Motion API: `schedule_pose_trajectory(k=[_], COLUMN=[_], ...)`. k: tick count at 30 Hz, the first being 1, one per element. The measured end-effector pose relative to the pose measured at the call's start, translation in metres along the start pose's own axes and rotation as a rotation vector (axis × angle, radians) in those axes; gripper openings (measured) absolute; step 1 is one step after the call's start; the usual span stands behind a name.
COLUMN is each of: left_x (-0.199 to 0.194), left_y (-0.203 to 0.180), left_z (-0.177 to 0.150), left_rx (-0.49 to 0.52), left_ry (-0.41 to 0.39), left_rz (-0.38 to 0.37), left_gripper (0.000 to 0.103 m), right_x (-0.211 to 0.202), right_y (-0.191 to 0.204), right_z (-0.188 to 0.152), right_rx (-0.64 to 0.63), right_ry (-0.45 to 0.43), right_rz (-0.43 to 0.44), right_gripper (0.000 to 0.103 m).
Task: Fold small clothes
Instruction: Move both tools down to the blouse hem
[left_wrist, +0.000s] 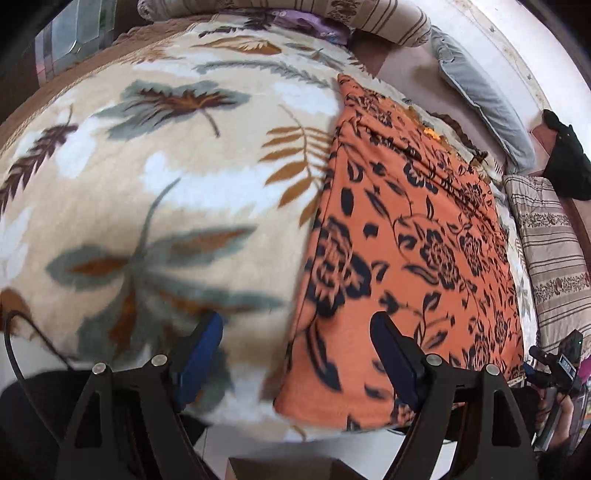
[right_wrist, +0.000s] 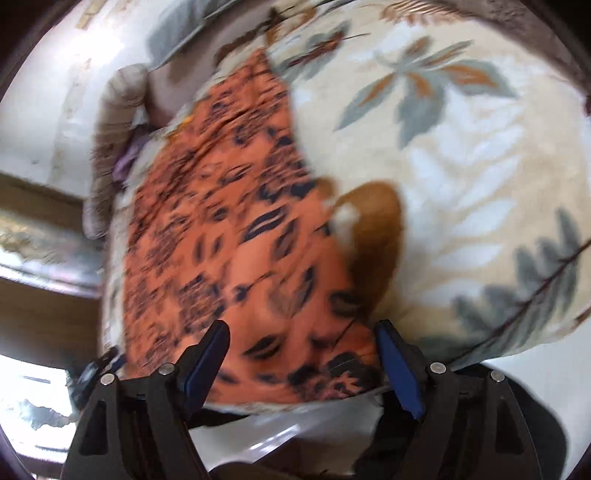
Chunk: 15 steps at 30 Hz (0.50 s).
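Observation:
An orange garment with a black flower print lies flat on a cream blanket with a leaf pattern. In the left wrist view it is a long folded strip on the right half of the bed. My left gripper is open and empty above the garment's near left edge. In the right wrist view the same garment is blurred. My right gripper is open and empty, with its jaws spread over the garment's near end.
Striped bolsters and a grey pillow lie along the far side of the bed by the white wall. A black object sits at the right. The bed's near edge and white floor are below the grippers.

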<state>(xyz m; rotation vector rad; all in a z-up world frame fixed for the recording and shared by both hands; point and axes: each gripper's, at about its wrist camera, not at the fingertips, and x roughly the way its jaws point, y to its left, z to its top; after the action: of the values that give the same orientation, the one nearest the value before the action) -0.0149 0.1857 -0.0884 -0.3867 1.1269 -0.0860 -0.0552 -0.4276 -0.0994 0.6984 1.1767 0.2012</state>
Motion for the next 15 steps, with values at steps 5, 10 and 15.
schedule_pose_trajectory(k=[5,10,15], left_x=[-0.003,-0.002,0.006], left_y=[0.007,0.001,-0.01], left_z=[-0.02,-0.026,-0.027], left_rx=[-0.076,-0.071,-0.036], left_ry=[0.043,0.045,0.08], left_rz=[-0.029,-0.047,-0.057], left_gripper=[0.083,0.078,0.059], right_x=[0.002,0.002,0.003], right_y=[-0.002,0.003,0.003], right_z=[0.0,0.0,-0.001], right_rx=[0.014,-0.005,-0.003], right_ry=[-0.002,-0.005,-0.012], right_rz=[0.013,0.031,0.03], right_gripper=[0.081,0.061,0.055])
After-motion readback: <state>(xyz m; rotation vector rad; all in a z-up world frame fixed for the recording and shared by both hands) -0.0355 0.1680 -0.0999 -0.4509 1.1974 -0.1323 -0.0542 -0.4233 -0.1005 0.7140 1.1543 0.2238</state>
